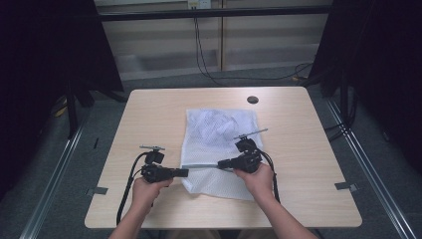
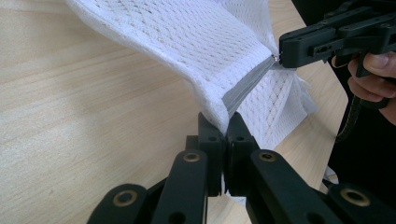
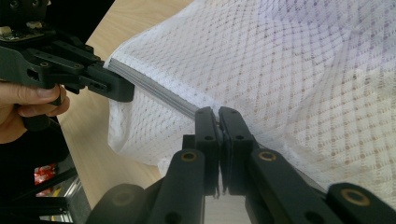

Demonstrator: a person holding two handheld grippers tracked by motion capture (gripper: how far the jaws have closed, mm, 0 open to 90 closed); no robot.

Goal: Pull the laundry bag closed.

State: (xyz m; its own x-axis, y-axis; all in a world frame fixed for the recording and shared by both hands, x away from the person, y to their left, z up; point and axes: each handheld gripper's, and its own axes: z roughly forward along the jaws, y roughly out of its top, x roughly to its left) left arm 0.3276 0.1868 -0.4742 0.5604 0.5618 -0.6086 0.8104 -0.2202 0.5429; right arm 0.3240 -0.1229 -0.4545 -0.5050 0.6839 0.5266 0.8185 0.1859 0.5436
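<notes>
The left tool (image 2: 227,133) is clamped shut on the near end of the grey zip (image 2: 245,86), where it meets the corner of the white mesh bag (image 2: 196,37). The right tool (image 3: 218,122) is pinched shut too, on a point further along the same zip, probably the pull, though the pictures are too coarse to be sure. In the high view the two tools face each other along the zip, left tool (image 1: 185,173) at the bag's left edge and right tool (image 1: 221,163) toward its middle.

The bag (image 1: 219,149) lies flat on the desk (image 1: 298,149), near the middle, its zipped edge lifted off the wood between the two tools. Something pale and crumpled shows through the mesh at the far end.

Risks from here, as I judge them: the left tool holds little more than thin mesh and tape, so a hard pull by the right tool could drag the fabric out of the grip. Mesh bunched beside the zip could also catch in the teeth and jam it. If the right tool holds only tape, the zip will not run at all.
</notes>
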